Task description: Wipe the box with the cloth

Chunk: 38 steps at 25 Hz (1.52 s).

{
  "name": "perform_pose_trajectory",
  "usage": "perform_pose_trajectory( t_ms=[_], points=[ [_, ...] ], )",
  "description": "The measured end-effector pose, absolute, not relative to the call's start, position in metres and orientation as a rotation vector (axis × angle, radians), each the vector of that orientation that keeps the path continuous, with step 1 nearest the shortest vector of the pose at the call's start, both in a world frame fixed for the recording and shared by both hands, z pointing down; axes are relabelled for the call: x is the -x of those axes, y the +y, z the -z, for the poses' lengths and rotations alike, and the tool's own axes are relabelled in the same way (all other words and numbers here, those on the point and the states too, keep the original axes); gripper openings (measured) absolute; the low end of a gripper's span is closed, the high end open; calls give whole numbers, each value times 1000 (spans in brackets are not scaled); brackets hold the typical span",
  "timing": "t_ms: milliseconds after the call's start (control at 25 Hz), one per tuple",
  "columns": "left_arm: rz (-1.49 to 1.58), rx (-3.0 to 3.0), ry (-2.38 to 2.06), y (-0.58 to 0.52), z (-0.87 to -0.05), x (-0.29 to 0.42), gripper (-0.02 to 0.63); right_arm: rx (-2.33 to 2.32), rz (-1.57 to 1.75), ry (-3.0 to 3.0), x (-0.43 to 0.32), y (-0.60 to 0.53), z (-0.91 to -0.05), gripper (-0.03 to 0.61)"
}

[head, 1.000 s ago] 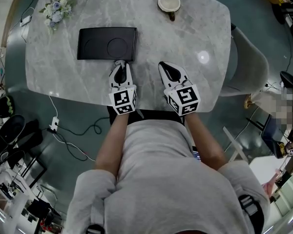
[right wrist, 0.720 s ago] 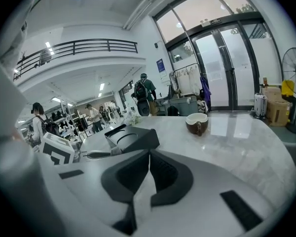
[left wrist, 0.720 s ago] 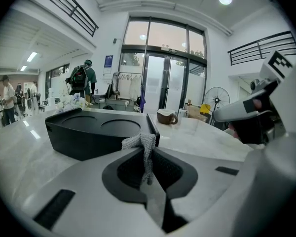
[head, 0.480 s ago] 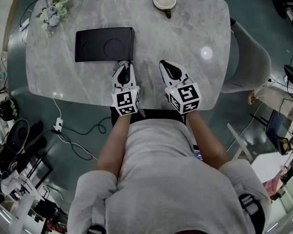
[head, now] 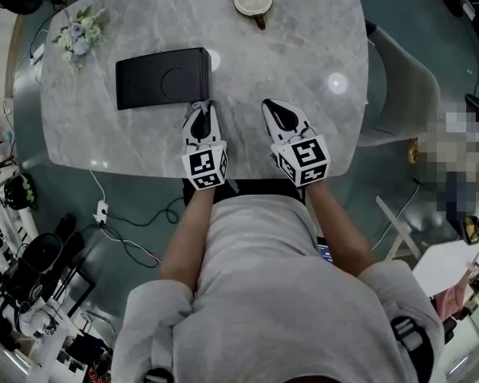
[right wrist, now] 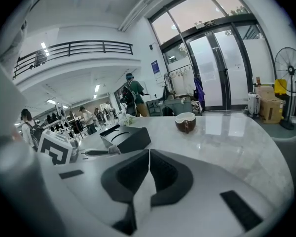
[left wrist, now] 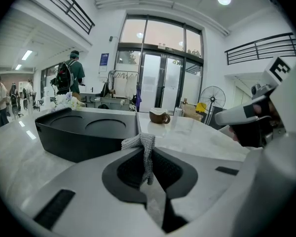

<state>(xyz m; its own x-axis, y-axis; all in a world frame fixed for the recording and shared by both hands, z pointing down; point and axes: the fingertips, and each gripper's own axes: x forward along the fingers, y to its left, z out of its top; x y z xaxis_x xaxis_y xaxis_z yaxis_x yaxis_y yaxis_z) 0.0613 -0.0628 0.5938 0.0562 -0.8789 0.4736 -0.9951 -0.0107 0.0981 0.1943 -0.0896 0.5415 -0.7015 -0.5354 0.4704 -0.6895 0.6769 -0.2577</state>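
Note:
A flat black box with round recesses lies on the grey marble table. My left gripper is shut on a small grey knitted cloth, whose tuft sticks up between the closed jaws. The tuft sits just off the box's near right corner; contact cannot be told. In the left gripper view the box fills the left foreground. My right gripper hovers over bare marble to the right, jaws shut with nothing between them. From there the box lies off to the left.
A brown and white cup stands at the table's far edge and a small flower bunch at the far left. A grey chair stands at the table's right side. Cables trail on the floor below the near edge.
Both grippers have drifted slightly right along the table relative to the box, so the cloth tip now sits nearer the box's right corner. The head view has shifted too. Both jaws stay closed.

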Motion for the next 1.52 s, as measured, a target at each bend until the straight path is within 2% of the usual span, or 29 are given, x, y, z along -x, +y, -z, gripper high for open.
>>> perform_pose_trajectory(
  t_ms=[280,480,520,560,600,680,960,1080,1200,1400,1440,1520],
  points=[
    [-391,-2050,-1788,-71,-577,-92,49,-907,-660,-2558,-205,-83,-545,28],
    [-155,-2200,-1422,-76,-536,-121,49,-552,-522,-2708,-189,-60,-533,33],
    [-112,-2230,-1326,-74,-526,-127,49,-487,-486,-2719,-186,-58,-532,66],
    [-87,-2262,-1246,-72,-516,-130,49,-427,-468,-2725,-184,-56,-531,180],
    [-81,-2293,-1183,-69,-507,-132,49,-376,-455,-2728,-181,-55,-529,221],
    [-111,-2342,-1068,-64,-497,-130,49,-306,-401,-2735,-174,-56,-526,225],
    [-195,-2363,-862,-61,-498,-125,49,-151,129,-2662,-132,-58,-510,224],
    [-157,-2333,-823,-62,-500,-122,49,-173,248,-2636,-116,-55,-508,157],
    [-141,-2314,-829,-70,-500,-118,49,-234,256,-2641,-111,-57,-511,96],
    [-201,-2346,-854,-79,-500,-113,51,-386,95,-2684,-109,-68,-511,60],
    [-216,-2348,-872,-81,-500,-109,70,-416,53,-2691,-107,-69,-512,56],
    [-232,-2338,-926,-85,-499,-99,160,-459,-38,-2696,-105,-72,-516,55]
  ],
)
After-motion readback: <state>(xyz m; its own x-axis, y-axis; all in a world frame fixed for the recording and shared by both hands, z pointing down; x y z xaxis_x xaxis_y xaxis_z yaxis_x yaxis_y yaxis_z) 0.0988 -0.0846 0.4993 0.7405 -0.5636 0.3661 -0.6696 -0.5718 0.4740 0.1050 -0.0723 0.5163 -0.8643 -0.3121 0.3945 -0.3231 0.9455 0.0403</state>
